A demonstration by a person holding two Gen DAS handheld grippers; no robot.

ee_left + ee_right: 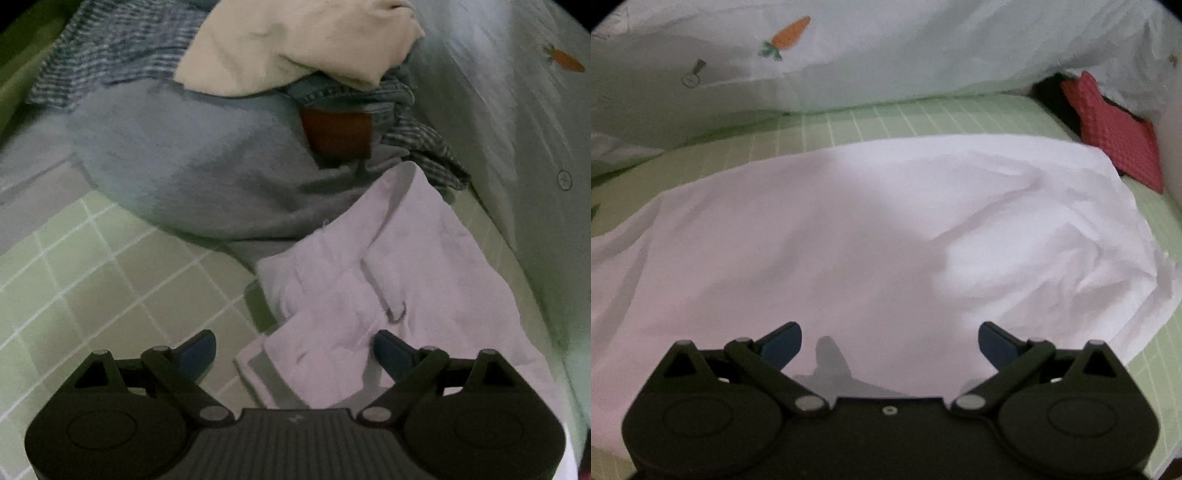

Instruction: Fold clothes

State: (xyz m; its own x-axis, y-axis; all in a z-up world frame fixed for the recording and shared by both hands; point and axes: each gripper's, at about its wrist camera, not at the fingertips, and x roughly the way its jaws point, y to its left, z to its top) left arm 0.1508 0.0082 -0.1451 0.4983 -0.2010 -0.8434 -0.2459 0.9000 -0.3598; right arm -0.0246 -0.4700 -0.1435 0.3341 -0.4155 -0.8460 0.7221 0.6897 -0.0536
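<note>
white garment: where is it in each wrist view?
Left wrist: white garment lower right, crumpled, running between the open fingers.
Right wrist: white garment fills the centre, spread flat.
Shared landmark: carrot print on the pale cloth behind.

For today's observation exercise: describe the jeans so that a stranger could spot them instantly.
Start at the clothes pile on the green checked sheet. Under the cream garment lies the blue denim waistband of the jeans. Only they carry a brown leather patch.
</note>
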